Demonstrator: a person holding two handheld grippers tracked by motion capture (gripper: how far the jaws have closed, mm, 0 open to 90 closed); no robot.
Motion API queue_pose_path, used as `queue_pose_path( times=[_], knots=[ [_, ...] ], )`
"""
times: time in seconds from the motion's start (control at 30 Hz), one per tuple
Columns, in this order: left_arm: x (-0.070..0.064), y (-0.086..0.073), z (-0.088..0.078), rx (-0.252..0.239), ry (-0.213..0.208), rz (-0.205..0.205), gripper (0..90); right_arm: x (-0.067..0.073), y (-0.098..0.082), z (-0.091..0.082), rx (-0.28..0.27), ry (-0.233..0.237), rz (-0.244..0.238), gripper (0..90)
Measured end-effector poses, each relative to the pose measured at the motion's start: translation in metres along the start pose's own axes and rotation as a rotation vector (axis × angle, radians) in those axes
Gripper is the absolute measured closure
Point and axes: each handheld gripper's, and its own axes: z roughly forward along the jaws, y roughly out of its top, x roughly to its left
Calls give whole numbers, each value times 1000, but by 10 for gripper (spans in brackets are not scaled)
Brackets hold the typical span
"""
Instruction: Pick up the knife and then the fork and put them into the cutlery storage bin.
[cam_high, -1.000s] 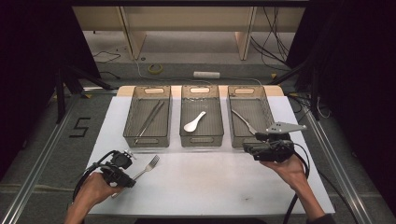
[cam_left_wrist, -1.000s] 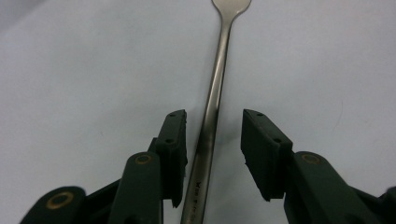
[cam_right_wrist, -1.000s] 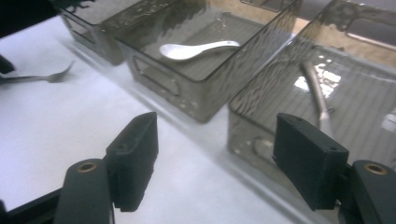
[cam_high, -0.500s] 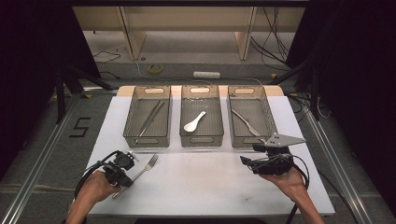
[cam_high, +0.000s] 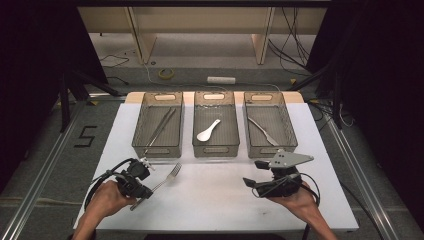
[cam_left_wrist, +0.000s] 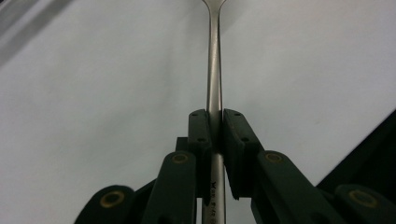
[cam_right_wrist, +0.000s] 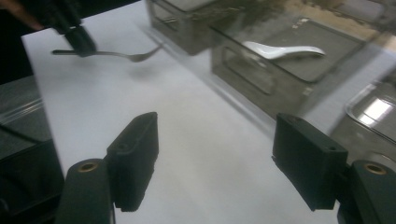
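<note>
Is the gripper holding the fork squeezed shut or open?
Shut. The left gripper's fingers press both sides of the fork's handle, just after closing on it.

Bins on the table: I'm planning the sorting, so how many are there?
3, side by side on the white mat: left bin holds tongs, middle bin a white spoon, right bin a metal utensil.

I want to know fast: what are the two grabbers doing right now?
Left gripper: just closed, holding the fork by its handle.
Right gripper: open, holding nothing.
</note>
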Motion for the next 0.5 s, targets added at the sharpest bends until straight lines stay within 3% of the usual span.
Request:
queue_pose_path(
  times=[0.23, 0.4, 0.5],
  knots=[
    [-29, 32, -6, -17, -54, 89, 815, 41, 11, 22, -3, 72, -167, 323],
    [-58, 63, -2, -3, -101, 189, 815, 65, 14, 36, 19, 70, -319, 329],
    [-74, 78, -1, 4, -105, 239, 815, 74, 11, 44, 54, 53, -380, 340]
  ],
)
